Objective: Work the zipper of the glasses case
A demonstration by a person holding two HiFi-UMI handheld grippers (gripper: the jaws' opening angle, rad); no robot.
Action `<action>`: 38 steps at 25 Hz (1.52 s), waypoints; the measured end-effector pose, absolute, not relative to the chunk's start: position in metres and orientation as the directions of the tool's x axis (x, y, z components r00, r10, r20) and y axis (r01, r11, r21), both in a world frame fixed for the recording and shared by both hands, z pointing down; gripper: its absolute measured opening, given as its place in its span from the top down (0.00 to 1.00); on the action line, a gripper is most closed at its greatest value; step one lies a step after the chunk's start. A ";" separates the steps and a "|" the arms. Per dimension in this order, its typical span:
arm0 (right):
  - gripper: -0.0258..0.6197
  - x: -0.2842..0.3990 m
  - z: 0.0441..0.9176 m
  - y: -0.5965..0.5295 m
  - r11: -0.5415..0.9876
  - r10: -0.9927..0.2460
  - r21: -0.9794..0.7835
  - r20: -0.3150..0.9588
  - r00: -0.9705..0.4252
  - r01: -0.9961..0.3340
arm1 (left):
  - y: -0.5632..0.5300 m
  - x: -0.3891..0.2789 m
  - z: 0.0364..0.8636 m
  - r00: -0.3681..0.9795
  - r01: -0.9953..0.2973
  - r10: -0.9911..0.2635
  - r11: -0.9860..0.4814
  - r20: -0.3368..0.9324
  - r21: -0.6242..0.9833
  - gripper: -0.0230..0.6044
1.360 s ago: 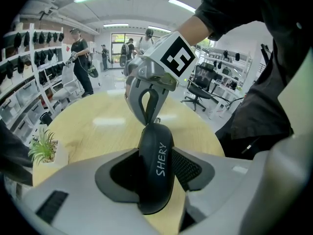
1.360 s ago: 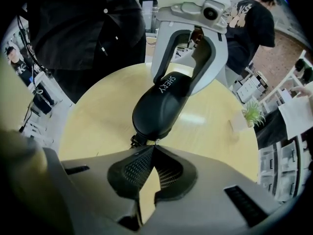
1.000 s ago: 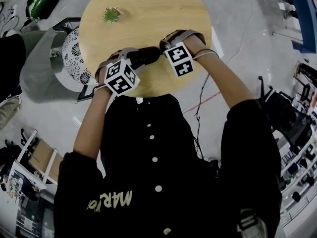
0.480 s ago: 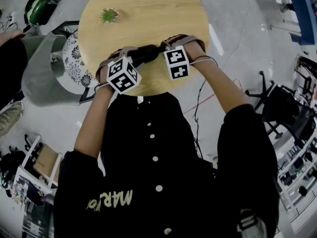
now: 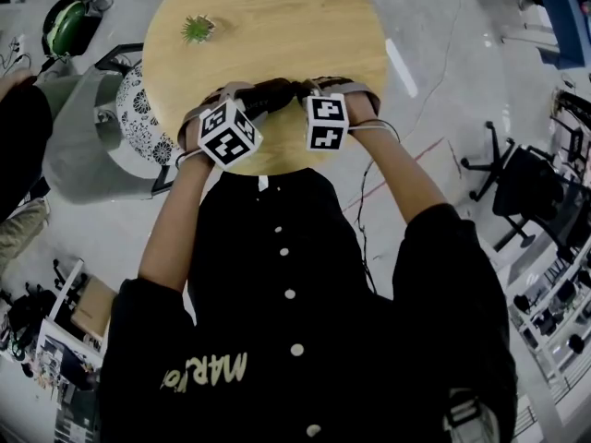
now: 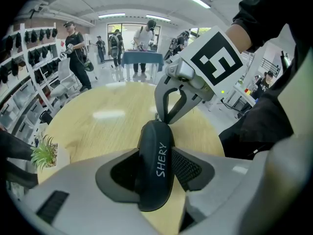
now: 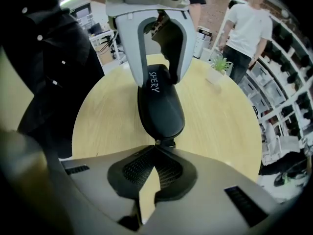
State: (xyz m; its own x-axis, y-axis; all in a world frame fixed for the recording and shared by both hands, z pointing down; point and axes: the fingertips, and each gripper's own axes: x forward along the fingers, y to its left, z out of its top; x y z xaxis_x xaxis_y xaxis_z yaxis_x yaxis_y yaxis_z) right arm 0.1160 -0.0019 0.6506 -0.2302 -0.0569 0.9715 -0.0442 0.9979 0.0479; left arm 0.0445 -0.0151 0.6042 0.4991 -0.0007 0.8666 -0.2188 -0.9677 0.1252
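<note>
Two grippers meet over the near half of a round wooden table (image 5: 277,26), and a small potted plant (image 5: 198,29) stands well apart from them near its left rim. At the left, the left gripper (image 6: 155,166) points steeply down with its jaws clamped across the middle of the black glasses case (image 7: 160,109), pads pressing both long sides. The case runs lengthwise toward the right gripper (image 7: 155,155), whose jaws are pinched together on the small zipper pull (image 7: 165,143) at the case's rounded end, their tips just beside the shell
</note>
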 end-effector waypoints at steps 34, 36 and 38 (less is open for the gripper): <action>0.95 0.051 0.649 0.035 0.558 -0.314 -0.168 0.864 -0.394 -0.813 | -0.015 0.048 0.604 0.487 -0.193 0.085 -0.960 0.869 0.203 0.65; 0.95 0.049 0.649 0.036 0.536 -0.327 -0.174 0.860 -0.393 -0.826 | -0.014 0.049 0.604 0.485 -0.197 0.091 -0.957 0.870 0.211 0.65; 0.95 0.044 0.648 0.036 0.518 -0.339 -0.179 0.855 -0.393 -0.836 | -0.015 0.049 0.603 0.485 -0.196 0.094 -0.957 0.869 0.213 0.65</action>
